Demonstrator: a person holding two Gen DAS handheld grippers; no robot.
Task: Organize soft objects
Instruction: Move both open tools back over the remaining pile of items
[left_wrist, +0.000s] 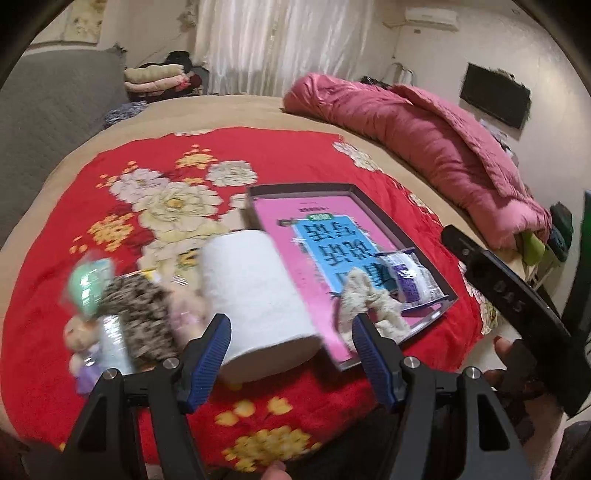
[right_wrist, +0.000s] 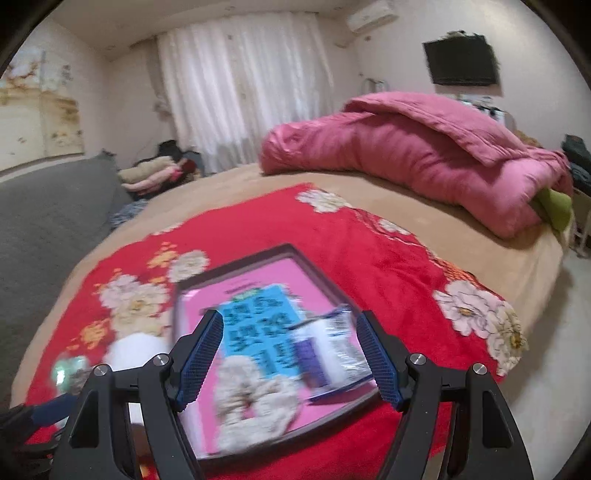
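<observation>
A dark-rimmed tray (left_wrist: 354, 190) (right_wrist: 258, 256) with a pink and blue sheet inside lies on the red flowered blanket (left_wrist: 258, 155). In it sit a cream fluffy toy (left_wrist: 364, 295) (right_wrist: 255, 398) and a clear packet with a white and purple item (left_wrist: 406, 275) (right_wrist: 328, 350). Left of the tray lie a white paper roll (left_wrist: 255, 295) (right_wrist: 133, 350), a speckled plush (left_wrist: 144, 317), a mint-green wrapped item (left_wrist: 88, 288) and a small doll (left_wrist: 81, 343). My left gripper (left_wrist: 291, 332) hovers open above the roll. My right gripper (right_wrist: 290, 354) hangs open over the tray, nothing between its fingers.
A rolled pink quilt (left_wrist: 424, 129) (right_wrist: 424, 155) lies at the bed's far right. Folded clothes (left_wrist: 155, 77) are stacked by the curtain, and a grey cover (left_wrist: 55, 110) lies to the left. The other gripper's black body (left_wrist: 517, 306) shows at right in the left wrist view.
</observation>
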